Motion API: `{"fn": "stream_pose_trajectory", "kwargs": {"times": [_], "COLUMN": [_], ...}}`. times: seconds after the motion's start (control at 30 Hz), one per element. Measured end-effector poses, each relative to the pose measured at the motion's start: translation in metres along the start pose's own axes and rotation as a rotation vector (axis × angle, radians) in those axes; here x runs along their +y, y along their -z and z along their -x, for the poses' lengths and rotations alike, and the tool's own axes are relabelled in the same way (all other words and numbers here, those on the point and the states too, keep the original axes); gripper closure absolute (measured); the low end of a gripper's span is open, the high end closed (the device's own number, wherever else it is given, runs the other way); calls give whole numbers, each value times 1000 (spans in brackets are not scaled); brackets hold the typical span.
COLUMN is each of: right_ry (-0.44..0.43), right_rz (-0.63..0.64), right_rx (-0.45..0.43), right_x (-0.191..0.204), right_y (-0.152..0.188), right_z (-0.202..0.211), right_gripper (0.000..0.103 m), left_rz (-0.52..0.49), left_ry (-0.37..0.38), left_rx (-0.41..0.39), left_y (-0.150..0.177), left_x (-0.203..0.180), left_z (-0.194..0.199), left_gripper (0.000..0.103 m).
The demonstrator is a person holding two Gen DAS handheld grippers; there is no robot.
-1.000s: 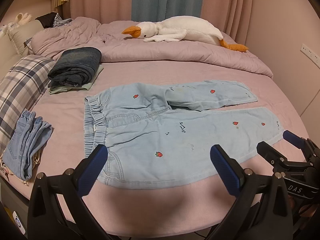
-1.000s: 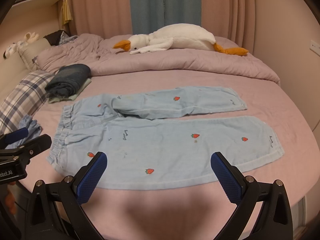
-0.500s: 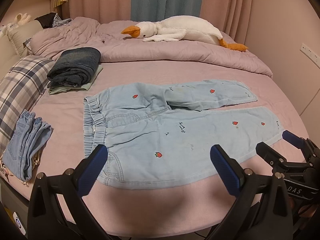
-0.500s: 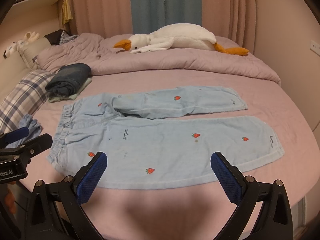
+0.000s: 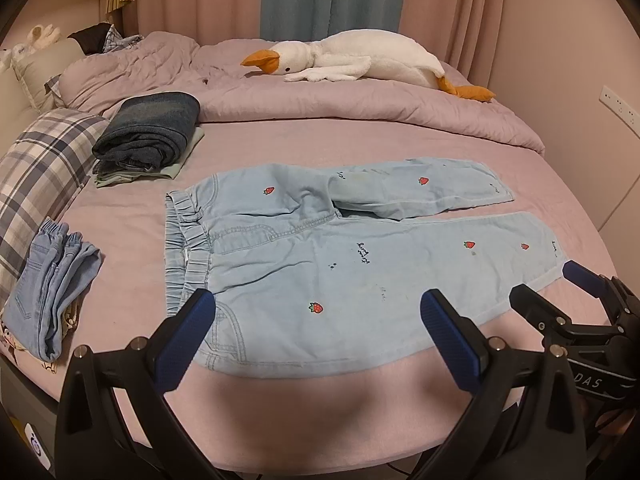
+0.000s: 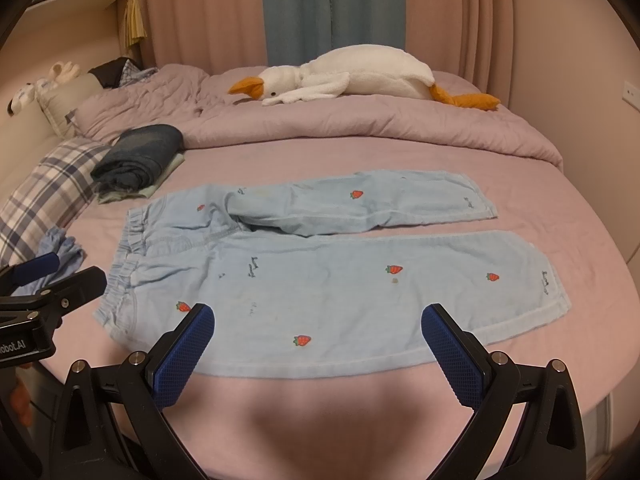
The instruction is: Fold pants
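Light blue pants (image 5: 320, 264) with small red strawberries lie flat on the pink bed, waistband to the left and both legs stretching right. The same pants (image 6: 320, 276) fill the middle of the right wrist view. My left gripper (image 5: 320, 320) hovers open over the near edge, close to the waist end, holding nothing. My right gripper (image 6: 318, 334) is open too, just short of the near leg's edge. Each gripper shows at the side of the other's view: the right gripper (image 5: 560, 292) at right, the left gripper (image 6: 60, 276) at left.
A folded dark denim stack (image 5: 148, 132) sits at the back left, and folded light blue jeans (image 5: 52, 280) lie at the left edge by a plaid pillow (image 5: 36, 168). A plush goose (image 5: 352, 60) rests on the rumpled duvet (image 5: 360, 108) behind. The bed's edge runs just below both grippers.
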State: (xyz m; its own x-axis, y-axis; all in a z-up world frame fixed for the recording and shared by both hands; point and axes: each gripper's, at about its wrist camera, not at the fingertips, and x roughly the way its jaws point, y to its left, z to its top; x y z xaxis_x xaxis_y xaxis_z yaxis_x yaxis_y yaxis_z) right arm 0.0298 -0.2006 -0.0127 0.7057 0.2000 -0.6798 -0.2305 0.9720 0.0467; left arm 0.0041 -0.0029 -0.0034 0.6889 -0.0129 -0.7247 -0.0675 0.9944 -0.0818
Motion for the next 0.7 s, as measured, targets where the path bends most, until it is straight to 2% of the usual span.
{"fn": "stream_pose_trajectory", "kwargs": {"times": [0.27,0.33,0.5,0.6,0.67,0.7], "right_ry": [0,-3,-28,-75,-117,-148], "right_rz": [3,3,50,131,186,206], "right_rx": [10,17,103,180,231,226], "right_x": [3,4,11,29,41,48], "right_y": [2,3,10,25,33,37], "right_z": [-3,-6,-22,-39,-43,-43], "right_gripper": [0,0,0,0,0,0], "left_rz": [7,26,218,308,388,420], "left_ry": [-1,18,111,63,62,57], "left_rx": [9,15,94,126,148,153], "left_y": [2,4,15,28,39,44], "left_x": [4,9,50,87,110,122], "left_z": [-3,-7,-33,-49,-56,-61], "left_gripper": [0,0,1,1,1,1]}}
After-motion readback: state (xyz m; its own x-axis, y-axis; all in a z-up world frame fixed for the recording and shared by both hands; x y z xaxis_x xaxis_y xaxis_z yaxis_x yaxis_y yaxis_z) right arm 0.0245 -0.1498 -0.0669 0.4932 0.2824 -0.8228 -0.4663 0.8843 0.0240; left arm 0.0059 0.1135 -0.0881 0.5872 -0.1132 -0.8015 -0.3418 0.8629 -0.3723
